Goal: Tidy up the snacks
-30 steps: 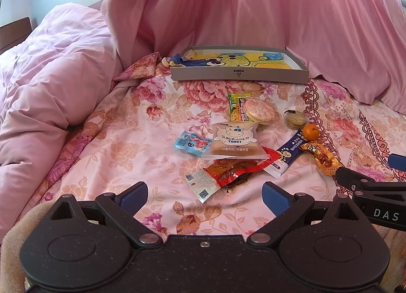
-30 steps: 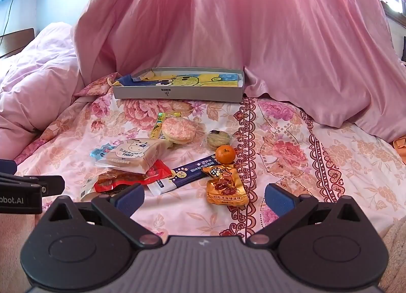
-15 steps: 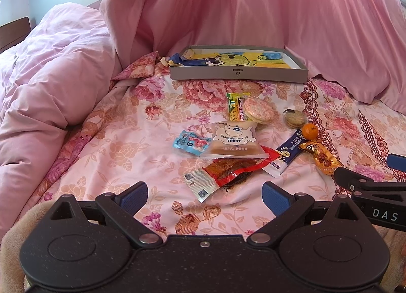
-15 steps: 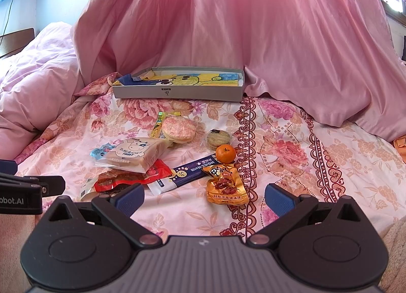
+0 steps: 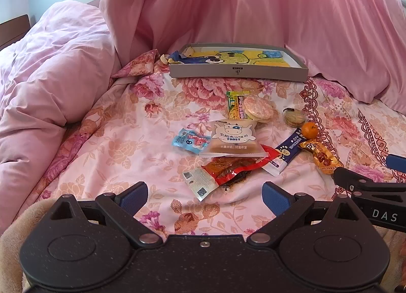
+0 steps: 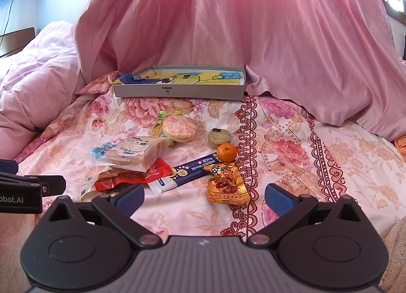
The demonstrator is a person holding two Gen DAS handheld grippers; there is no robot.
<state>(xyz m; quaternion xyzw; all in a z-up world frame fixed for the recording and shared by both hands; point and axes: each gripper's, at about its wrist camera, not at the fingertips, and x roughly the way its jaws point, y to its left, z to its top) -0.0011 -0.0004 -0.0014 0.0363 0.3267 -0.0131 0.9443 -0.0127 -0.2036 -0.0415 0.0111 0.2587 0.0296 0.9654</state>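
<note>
Snacks lie scattered on the floral bedsheet: a toast pack (image 5: 233, 138) (image 6: 133, 152), a red jerky pack (image 5: 229, 170) (image 6: 121, 179), a dark blue bar (image 5: 285, 152) (image 6: 189, 172), a tangerine (image 5: 309, 130) (image 6: 226, 151), a gold date pack (image 5: 321, 157) (image 6: 225, 184), a round rice cracker (image 5: 257, 108) (image 6: 179, 127), a small cookie (image 5: 294, 116) (image 6: 219, 137) and a light blue packet (image 5: 189, 139). A grey tray (image 5: 238, 71) (image 6: 177, 90) stands behind them. My left gripper (image 5: 205, 195) is open and empty before the jerky pack. My right gripper (image 6: 204, 196) is open and empty before the gold pack.
A pink duvet (image 5: 48, 85) is heaped on the left. A pink curtain (image 6: 253, 26) hangs behind the tray and drapes onto the bed at right. The right gripper's body (image 5: 368, 191) shows at the left wrist view's right edge.
Both grippers have edged slightly forward towards the snacks. Both stay open and nothing on the bed has moved.
</note>
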